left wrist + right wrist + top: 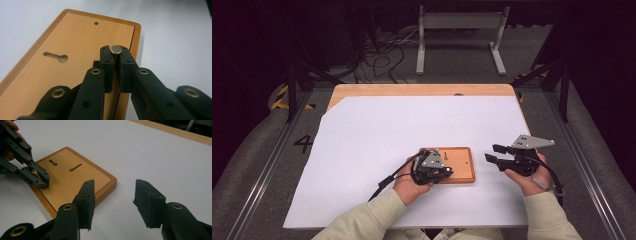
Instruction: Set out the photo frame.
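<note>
A flat wooden board [462,167] with two keyhole slots [75,167] lies on the white sheet near the front of the table. My left gripper [116,53] is shut on a small metal pin [116,49] with a round silvery head, right over the board [75,37] near one long edge. From the right gripper view the left gripper [42,180] tilts down onto the board [75,182], and the pin's lower end is hidden between its fingers. My right gripper [115,187] stands open with nothing in it, just right of the board [491,152].
A white sheet [412,125] covers most of the wooden table, whose far edge [422,90] shows bare. The board has a small round hole [96,23] at its far end. A metal stand [459,30] and cables lie on the floor beyond.
</note>
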